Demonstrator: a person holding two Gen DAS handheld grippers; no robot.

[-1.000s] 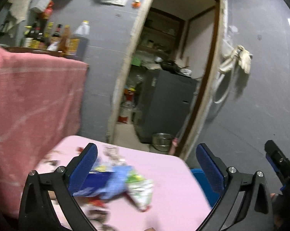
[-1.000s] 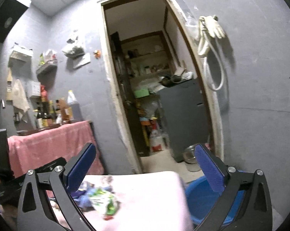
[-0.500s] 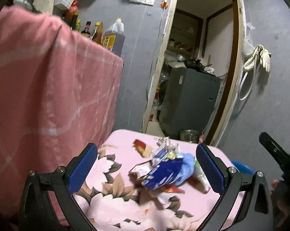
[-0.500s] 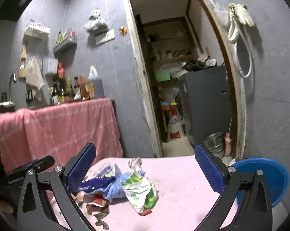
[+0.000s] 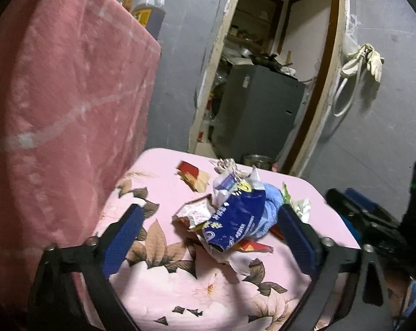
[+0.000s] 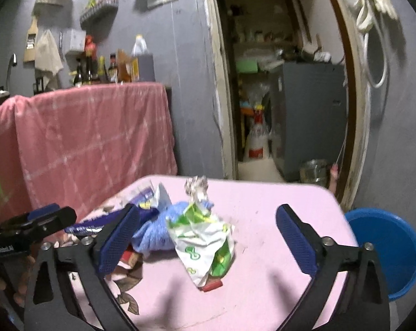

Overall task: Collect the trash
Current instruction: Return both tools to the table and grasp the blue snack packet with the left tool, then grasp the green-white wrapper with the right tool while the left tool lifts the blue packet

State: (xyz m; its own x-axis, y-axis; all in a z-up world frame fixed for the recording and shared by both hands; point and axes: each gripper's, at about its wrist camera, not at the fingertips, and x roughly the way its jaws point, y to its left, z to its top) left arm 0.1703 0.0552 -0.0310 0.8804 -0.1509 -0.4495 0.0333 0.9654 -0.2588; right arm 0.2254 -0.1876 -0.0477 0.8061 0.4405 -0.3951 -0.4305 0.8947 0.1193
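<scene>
A heap of trash lies on the pink flowered table [image 5: 163, 187] [image 6: 276, 220]. In it are a dark blue wrapper [image 5: 235, 220], a light blue cloth [image 5: 271, 204] [image 6: 158, 229], a green-and-white bag [image 6: 205, 240] and red-brown paper scraps [image 5: 192, 175]. My left gripper [image 5: 210, 237] hovers over the heap, its jaws closing, the blue wrapper between them with the pads apart from it. My right gripper [image 6: 205, 240] comes in from the other side, jaws also closing, with the green-and-white bag between them untouched.
A blue plastic basin [image 6: 387, 245] sits on the floor past the table's right edge. A counter draped in pink cloth [image 6: 92, 135] with bottles [image 6: 108, 66] stands left. Behind is a doorway with a grey cabinet [image 6: 307, 115] and a metal pot [image 6: 314, 169].
Both grippers came down and forward toward the heap, which now sits between each pair of fingers. Both pairs of jaws have narrowed slightly.
</scene>
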